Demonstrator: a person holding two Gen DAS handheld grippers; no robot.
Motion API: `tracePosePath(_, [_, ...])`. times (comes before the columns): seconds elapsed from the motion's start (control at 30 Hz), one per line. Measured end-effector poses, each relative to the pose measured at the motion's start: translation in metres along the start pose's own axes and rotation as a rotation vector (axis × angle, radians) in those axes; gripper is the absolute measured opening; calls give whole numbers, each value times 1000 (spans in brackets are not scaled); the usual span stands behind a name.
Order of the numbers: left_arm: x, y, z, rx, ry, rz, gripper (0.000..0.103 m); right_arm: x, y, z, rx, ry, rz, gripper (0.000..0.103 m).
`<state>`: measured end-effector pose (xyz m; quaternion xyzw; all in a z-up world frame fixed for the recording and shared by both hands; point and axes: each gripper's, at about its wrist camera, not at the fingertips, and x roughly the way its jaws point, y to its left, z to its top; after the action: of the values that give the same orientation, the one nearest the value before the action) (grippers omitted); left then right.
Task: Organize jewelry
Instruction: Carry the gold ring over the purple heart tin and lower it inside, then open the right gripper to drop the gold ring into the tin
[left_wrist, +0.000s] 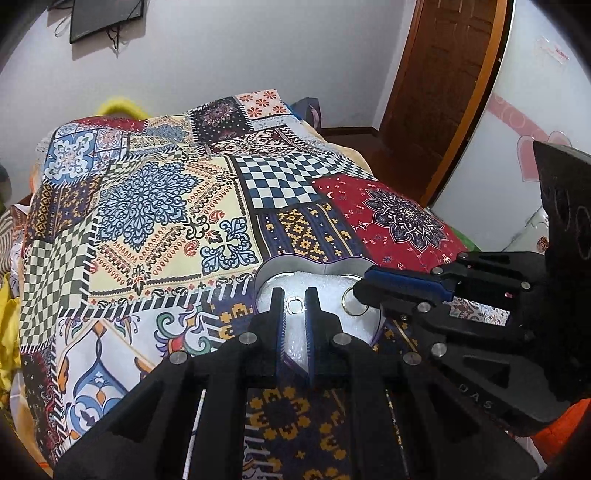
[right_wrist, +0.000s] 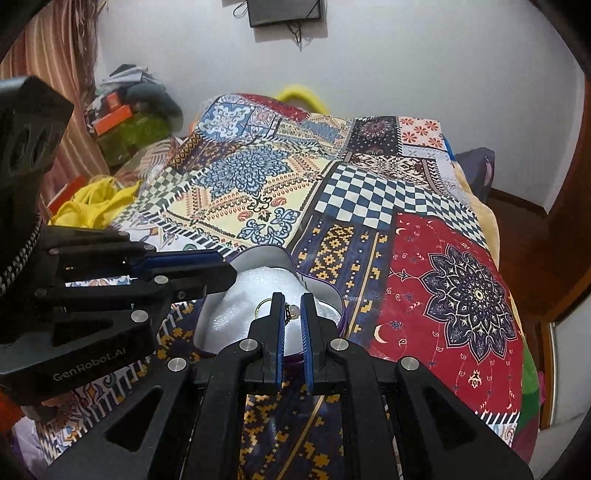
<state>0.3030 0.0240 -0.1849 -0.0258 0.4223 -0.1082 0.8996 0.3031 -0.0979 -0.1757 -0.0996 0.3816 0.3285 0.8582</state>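
Note:
A heart-shaped tin (left_wrist: 284, 264) with a white foam lining lies on the patchwork bedspread; it also shows in the right wrist view (right_wrist: 321, 290). A silver ring (left_wrist: 294, 305) lies on the foam between my left gripper's (left_wrist: 295, 295) fingers, which stand slightly apart around it. A gold ring (left_wrist: 351, 306) lies on the foam at the right, under my right gripper (left_wrist: 360, 286). In the right wrist view my right gripper (right_wrist: 292, 301) has a narrow gap holding a small pearl piece (right_wrist: 291, 314), with the gold ring (right_wrist: 263, 305) beside the left finger. The left gripper (right_wrist: 225, 269) reaches in from the left.
The patchwork bedspread (left_wrist: 166, 206) covers the bed. A wooden door (left_wrist: 443, 92) stands at the right. Yellow cloth (right_wrist: 92, 206) and piled clutter (right_wrist: 129, 118) lie at the bed's left side. A dark screen (right_wrist: 284, 13) hangs on the white wall.

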Motion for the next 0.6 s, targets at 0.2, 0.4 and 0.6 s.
tracePosePath(0.2, [6,0,2,14,7,1,9,7,-2,1,-9,24,-5,8])
tracePosePath(0.4, [5,0,1,19,5,4,9,8,-4,1,-11,24,-6,8])
tracePosePath(0.6, [-2,-2,1,22,1,12,10,4,-2,3,-18,25,-6,9])
